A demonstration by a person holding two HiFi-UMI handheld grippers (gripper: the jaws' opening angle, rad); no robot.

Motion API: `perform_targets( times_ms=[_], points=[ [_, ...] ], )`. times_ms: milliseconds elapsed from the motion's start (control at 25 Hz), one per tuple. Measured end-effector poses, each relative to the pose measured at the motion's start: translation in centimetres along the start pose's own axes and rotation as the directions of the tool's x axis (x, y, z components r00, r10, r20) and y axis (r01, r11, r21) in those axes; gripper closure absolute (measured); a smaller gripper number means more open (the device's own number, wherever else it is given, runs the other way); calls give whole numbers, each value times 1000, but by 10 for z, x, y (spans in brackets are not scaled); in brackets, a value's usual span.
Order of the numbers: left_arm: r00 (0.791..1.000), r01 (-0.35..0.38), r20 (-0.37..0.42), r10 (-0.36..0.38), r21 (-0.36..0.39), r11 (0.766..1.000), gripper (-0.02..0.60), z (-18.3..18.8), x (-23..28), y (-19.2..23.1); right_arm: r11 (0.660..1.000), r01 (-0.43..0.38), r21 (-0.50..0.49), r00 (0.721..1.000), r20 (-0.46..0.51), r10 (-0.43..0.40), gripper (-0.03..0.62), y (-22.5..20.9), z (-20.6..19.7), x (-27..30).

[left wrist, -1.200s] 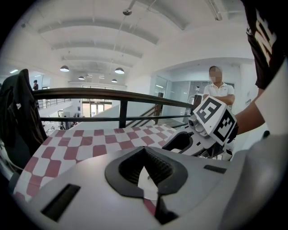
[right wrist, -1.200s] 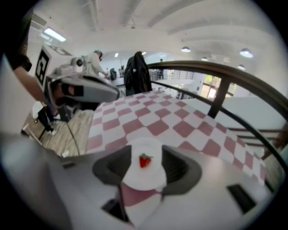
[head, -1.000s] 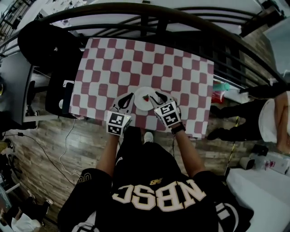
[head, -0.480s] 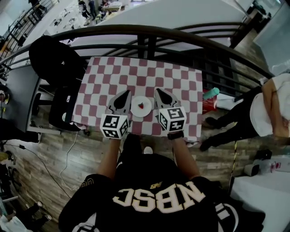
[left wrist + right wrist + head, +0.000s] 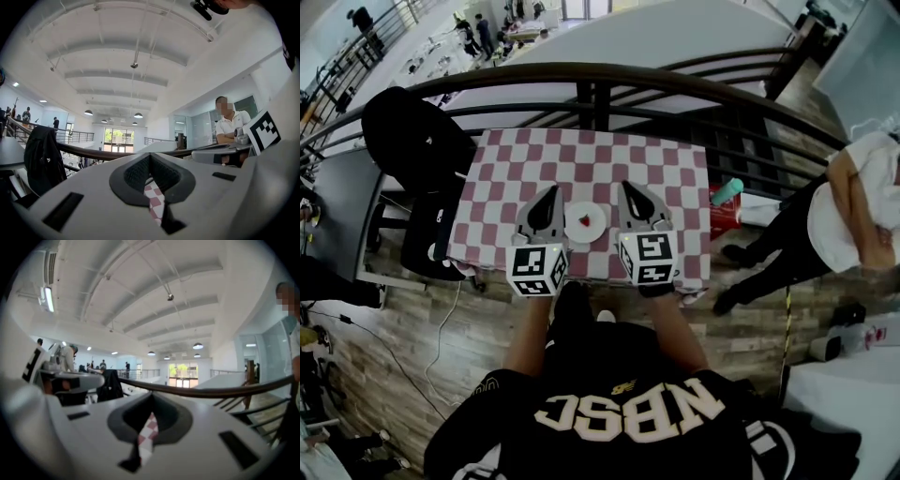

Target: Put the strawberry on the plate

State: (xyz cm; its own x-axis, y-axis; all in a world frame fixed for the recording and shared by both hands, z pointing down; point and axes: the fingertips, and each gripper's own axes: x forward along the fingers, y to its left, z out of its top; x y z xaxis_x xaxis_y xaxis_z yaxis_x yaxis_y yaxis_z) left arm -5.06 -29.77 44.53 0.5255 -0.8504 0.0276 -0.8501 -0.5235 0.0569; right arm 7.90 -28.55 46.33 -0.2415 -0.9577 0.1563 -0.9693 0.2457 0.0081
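Resting on the plate, the strawberry lies just right of the left gripper and just left of the right gripper. Both pairs of jaws seem clenched, holding nothing.

The shirt is black with white lettering. The left gripper and right gripper are white, each bearing 1 black-and-white marker cube.

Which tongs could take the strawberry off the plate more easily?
Left, but only just. The small red strawberry lies on the round white plate, between both shut, empty tongs. The left tongs seem slightly nearer the plate's rim than the right tongs.
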Motion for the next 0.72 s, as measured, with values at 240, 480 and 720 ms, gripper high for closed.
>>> perform_targets(
  times_ms=[240,480,720],
  points=[
    [999,-9,42,8,12,1000,568,8,-4,-16,1000,-5,22,1000,23,5,577,4,5,-10],
    [997,17,69,-20,35,999,568,16,-6,-34,1000,-28,9,998,58,28,576,14,19,-15],
    [995,19,94,-21,29,999,568,21,-7,-38,1000,-19,15,997,70,18,577,6,20,-23]
  ],
)
